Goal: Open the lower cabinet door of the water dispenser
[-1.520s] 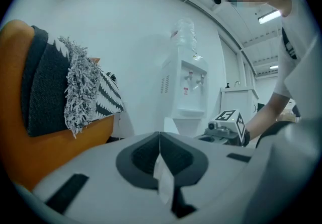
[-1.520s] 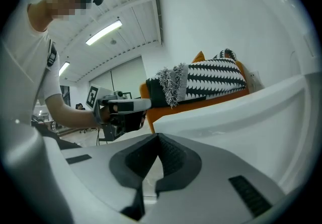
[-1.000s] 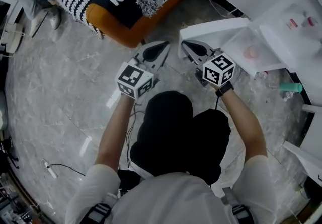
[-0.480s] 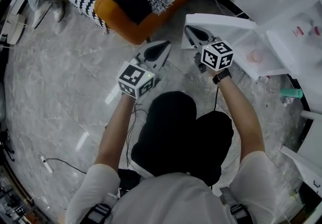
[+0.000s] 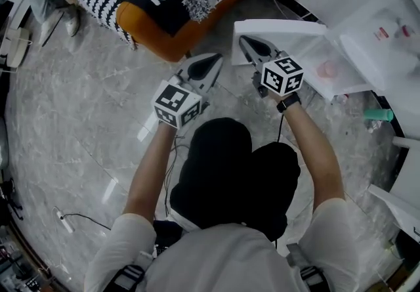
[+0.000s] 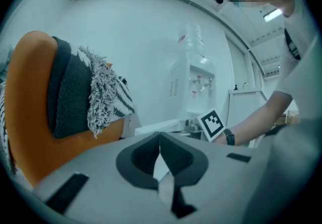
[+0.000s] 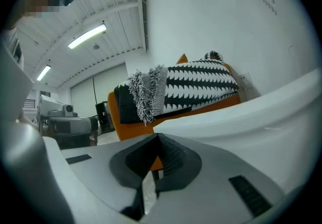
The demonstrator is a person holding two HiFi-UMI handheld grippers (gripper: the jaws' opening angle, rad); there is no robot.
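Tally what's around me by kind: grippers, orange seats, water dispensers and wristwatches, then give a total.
grippers: 2, the left gripper and the right gripper
orange seat: 1
water dispenser: 1
wristwatch: 1
total: 5

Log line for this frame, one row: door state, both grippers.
cabinet door: open | right gripper: shut, empty, beside door, contact unclear | left gripper: shut, empty, clear of door
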